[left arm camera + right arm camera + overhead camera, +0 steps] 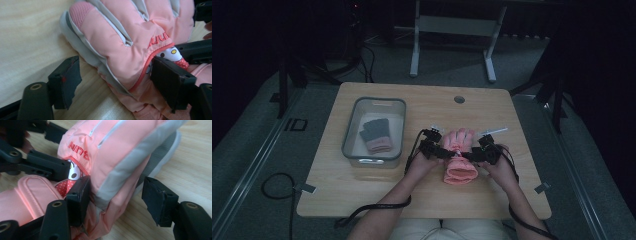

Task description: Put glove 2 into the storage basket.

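While gaping, both grippers straddle pink glove [460, 159].

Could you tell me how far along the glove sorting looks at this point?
Done: a dark glove with a pink cuff already lies in the clear bin. In hand: the pink glove lies on the table, with the left tongs and the right tongs open and straddling its two edges, one jaw of each against the fabric. Left, probably: grip it, lift it and place it in the bin.

Dim high view, brighter close-ups, soft blur
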`<state>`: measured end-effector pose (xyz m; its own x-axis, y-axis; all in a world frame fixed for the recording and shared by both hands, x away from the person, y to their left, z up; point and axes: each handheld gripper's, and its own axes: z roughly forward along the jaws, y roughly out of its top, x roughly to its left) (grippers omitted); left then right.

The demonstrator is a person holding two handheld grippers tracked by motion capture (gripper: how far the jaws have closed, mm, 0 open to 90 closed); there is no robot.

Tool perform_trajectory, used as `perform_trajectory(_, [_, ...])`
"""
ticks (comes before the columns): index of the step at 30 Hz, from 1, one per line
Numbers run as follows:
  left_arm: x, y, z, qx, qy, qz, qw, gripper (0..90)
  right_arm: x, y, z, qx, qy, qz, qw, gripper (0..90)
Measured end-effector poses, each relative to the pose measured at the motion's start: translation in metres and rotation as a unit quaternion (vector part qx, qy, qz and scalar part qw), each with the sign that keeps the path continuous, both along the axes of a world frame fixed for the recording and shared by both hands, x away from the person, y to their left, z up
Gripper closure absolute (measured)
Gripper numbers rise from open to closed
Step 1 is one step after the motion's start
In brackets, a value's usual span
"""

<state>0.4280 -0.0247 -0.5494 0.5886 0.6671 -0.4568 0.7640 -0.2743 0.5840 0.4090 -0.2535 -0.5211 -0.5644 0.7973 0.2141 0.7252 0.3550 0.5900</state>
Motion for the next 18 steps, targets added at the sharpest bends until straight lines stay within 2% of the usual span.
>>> perform_trajectory(1, [0.001, 0.000, -0.001, -0.005, 0.007, -0.002, 1.0000, 34.7, 0.001, 0.000, -0.002, 0.010, 0.008, 0.004, 0.9999, 45.3])
perform_trajectory(4, [0.004, 0.002, -0.005, -0.029, 0.025, -0.012, 0.9992, 42.9, 0.002, 0.001, -0.003, 0.018, 0.017, 0.009, 0.9997, 51.4])
perform_trajectory(7, [0.001, 0.002, -0.006, -0.038, 0.023, -0.012, 0.9989, 58.6, 0.002, 0.002, -0.003, 0.020, 0.019, 0.012, 0.9996, 55.8])
perform_trajectory(9, [-0.001, 0.000, -0.003, -0.027, 0.010, -0.018, 0.9994, 66.4, 0.001, 0.004, -0.002, 0.019, 0.018, 0.008, 0.9996, 58.5])
perform_trajectory(11, [-0.004, -0.002, 0.001, -0.019, -0.001, -0.020, 0.9996, 70.5, -0.001, 0.005, -0.001, 0.019, 0.012, 0.005, 0.9997, 61.0])
perform_trajectory(13, [-0.005, -0.001, 0.004, -0.022, -0.004, -0.022, 0.9995, 71.6, -0.002, 0.005, 0.000, 0.021, 0.009, 0.003, 0.9997, 61.7])
perform_trajectory(14, [-0.005, 0.000, 0.006, -0.026, -0.003, -0.022, 0.9994, 72.9, -0.004, 0.002, 0.000, 0.040, 0.005, 0.001, 0.9992, 62.5])
perform_trajectory(18, [-0.008, 0.000, 0.013, -0.029, 0.000, -0.021, 0.9993, 74.1, -0.005, -0.002, 0.002, 0.055, 0.005, 0.002, 0.9985, 64.2])
